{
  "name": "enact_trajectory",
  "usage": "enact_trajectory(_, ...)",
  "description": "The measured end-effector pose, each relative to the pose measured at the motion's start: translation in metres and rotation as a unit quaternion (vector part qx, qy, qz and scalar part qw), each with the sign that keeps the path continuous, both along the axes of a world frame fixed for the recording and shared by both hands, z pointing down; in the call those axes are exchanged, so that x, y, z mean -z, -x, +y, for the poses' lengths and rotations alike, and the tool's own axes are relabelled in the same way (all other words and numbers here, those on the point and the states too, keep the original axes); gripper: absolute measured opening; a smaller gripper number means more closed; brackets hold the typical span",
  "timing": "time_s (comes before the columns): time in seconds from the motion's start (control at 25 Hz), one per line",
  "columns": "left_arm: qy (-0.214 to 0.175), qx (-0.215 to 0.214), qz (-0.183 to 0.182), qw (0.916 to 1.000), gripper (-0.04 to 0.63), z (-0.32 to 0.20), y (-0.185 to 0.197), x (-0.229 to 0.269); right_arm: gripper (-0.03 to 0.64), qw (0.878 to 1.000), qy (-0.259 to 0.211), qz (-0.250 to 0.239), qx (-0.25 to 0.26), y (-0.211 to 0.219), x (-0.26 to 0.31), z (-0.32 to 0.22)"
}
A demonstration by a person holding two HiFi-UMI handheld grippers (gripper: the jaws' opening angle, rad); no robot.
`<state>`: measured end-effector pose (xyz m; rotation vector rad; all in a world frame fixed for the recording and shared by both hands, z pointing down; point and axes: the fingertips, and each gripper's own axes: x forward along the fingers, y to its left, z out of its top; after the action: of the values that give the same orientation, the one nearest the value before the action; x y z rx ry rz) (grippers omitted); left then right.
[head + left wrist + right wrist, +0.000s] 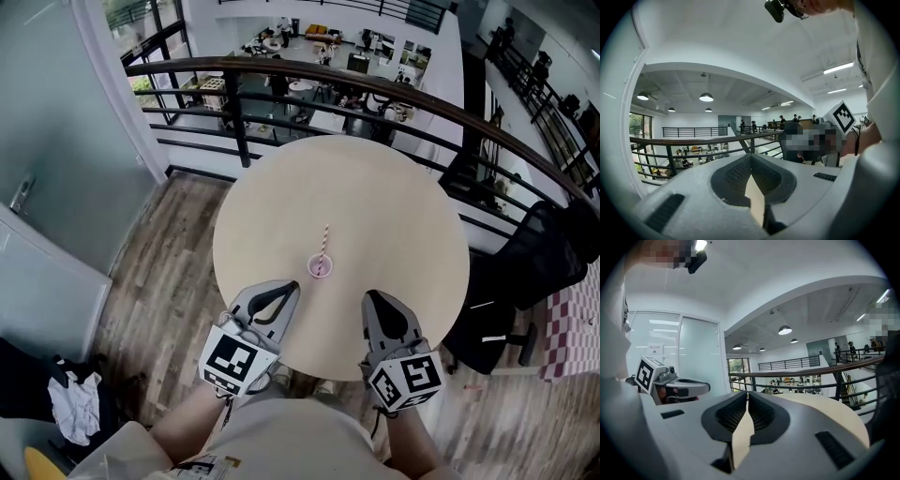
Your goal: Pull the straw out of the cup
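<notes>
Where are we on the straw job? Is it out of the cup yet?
Done: nothing yet. The straw stands in the cup in the middle of the table. In hand: the left gripper and right gripper hover at the near edge, both shut and empty, short of the cup. Left: open a gripper, grip the straw, pull it out.

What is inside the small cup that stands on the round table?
A striped straw stands in the cup, and its upper part sticks out above the rim. Whether the cup also holds liquid cannot be seen: its inside is too small to make out.
</notes>
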<state>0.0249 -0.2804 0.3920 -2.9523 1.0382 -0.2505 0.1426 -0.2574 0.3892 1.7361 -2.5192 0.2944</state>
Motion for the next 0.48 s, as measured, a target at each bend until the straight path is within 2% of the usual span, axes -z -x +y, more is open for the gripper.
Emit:
enact_trajectory(0.24, 0.009, 0.014, 0.003, 0.9999, 0.014, -0.017, 0.001, -0.002, 0.028, 1.0, 0.003, 0.004, -0.002, -0.005, -0.006, -0.019)
enact_trajectory(0.28, 0.007, 0.014, 0.002, 0.9999, 0.014, -0.021, 0.002, -0.002, 0.039, 1.0, 0.005, 0.001, 0.0, -0.005, -0.007, -0.024)
enact_trajectory(0.36, 0.002, 0.015, 0.002, 0.9999, 0.014, -0.03, 0.002, -0.003, 0.118, 1.0, 0.013, -0.005, 0.007, -0.003, -0.01, -0.034)
enact_trajectory(0.48, 0.007, 0.02, 0.007, 0.9998, 0.014, -0.041, 0.001, -0.009, 0.118, 1.0, 0.019, -0.005, 0.012, -0.002, -0.013, -0.05)
